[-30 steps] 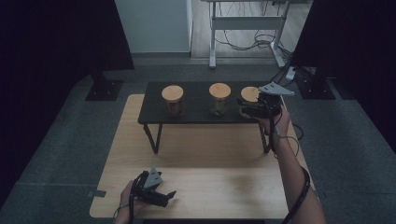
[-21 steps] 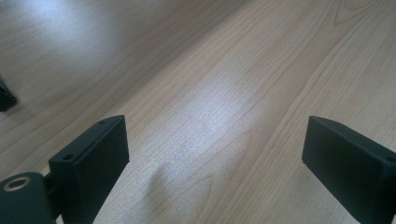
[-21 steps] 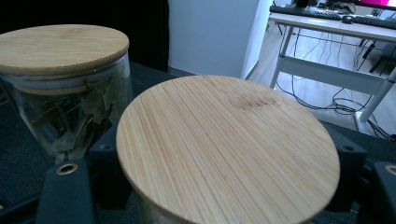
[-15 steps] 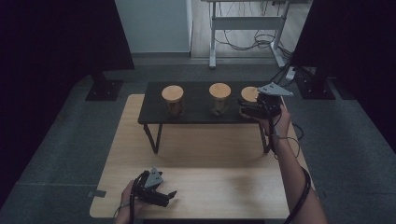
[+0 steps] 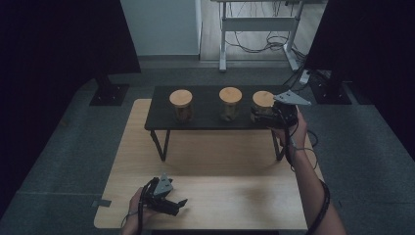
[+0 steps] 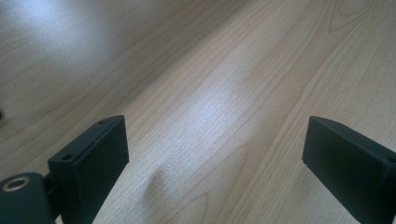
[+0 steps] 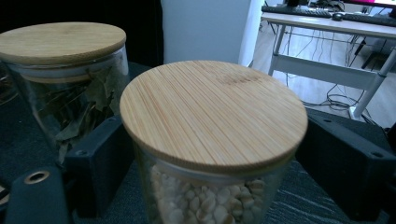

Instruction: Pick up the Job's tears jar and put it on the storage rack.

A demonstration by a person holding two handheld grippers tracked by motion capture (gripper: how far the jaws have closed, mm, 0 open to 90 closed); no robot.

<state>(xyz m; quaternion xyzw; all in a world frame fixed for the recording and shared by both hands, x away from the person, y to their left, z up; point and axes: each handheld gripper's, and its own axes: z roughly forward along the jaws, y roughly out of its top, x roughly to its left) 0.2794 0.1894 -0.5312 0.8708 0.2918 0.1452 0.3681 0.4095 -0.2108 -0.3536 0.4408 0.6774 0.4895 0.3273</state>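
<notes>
Little is altered since the earlier frames beyond the right tool (image 5: 258,113): its jaws have just been opening, and the jar of pale kernels (image 7: 212,154) is seen between them. In the right gripper view the jaws are set either side of the glass body below the bamboo lid (image 7: 212,114); a gap is seen at the right jaw, while at the left jaw contact cannot be told. The jar is stood upright at the right end of the black low table (image 5: 205,105), which is itself stood on the far part of the wooden worktop (image 5: 225,166). The right tool is held level at jar height by the right hand (image 5: 293,128), with the grey plate (image 5: 291,99) on top.

Just beside this jar, the jar of dried leaves (image 7: 65,88) is recorded, likewise lidded in bamboo; in the high view it is placed at the middle of the low table. A third lidded jar (image 5: 181,105) is placed toward the left end, well apart from the right tool.

The left tool (image 5: 169,198) is held by the left hand (image 5: 134,218) at the near edge of the worktop. Its jaws are spread wide, with bare wood grain between them and nothing gripped.
</notes>
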